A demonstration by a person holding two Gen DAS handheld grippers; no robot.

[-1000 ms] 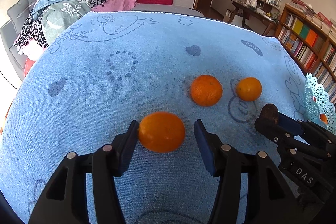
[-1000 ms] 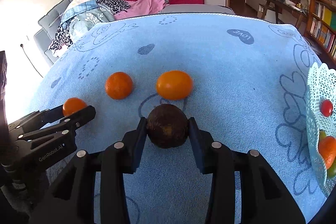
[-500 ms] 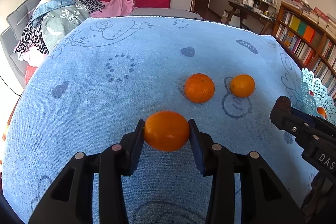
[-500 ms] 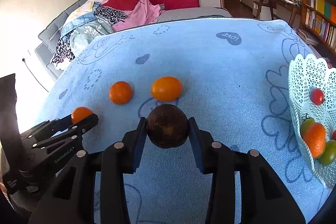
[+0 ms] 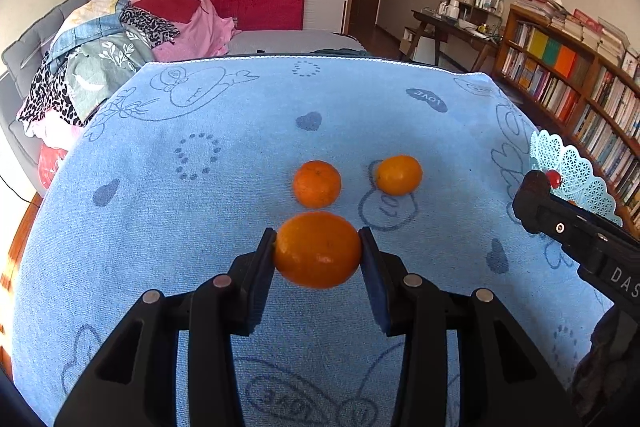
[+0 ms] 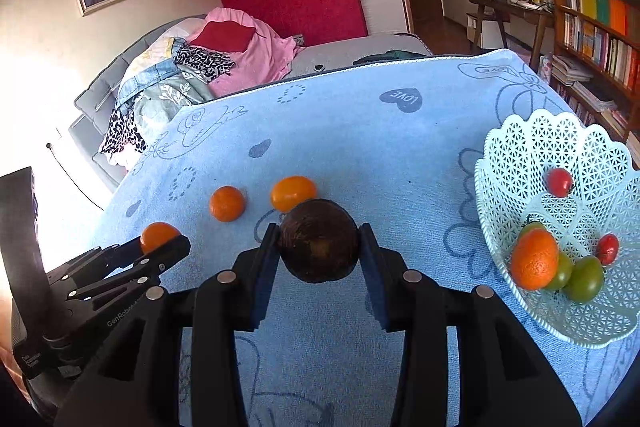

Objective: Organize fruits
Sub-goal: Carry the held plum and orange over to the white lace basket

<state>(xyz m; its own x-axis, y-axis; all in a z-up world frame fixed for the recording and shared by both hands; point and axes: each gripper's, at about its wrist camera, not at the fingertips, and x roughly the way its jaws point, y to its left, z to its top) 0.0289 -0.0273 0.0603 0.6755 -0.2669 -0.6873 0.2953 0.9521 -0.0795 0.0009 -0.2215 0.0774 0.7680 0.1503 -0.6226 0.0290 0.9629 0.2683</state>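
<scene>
The left gripper (image 5: 318, 247) has its jaws pinched tight on an orange (image 5: 318, 249). The right gripper (image 6: 319, 247) squeezes a brown fruit (image 6: 319, 241). Both probably go in the basket (image 6: 520, 147) at right.

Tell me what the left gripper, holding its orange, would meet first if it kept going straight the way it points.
Probably the darker orange lying on the blue towel just beyond the left gripper; depth is unclear.

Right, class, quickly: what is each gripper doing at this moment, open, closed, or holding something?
Left gripper: closed on an orange.
Right gripper: closed on a dark brown fruit.
</scene>
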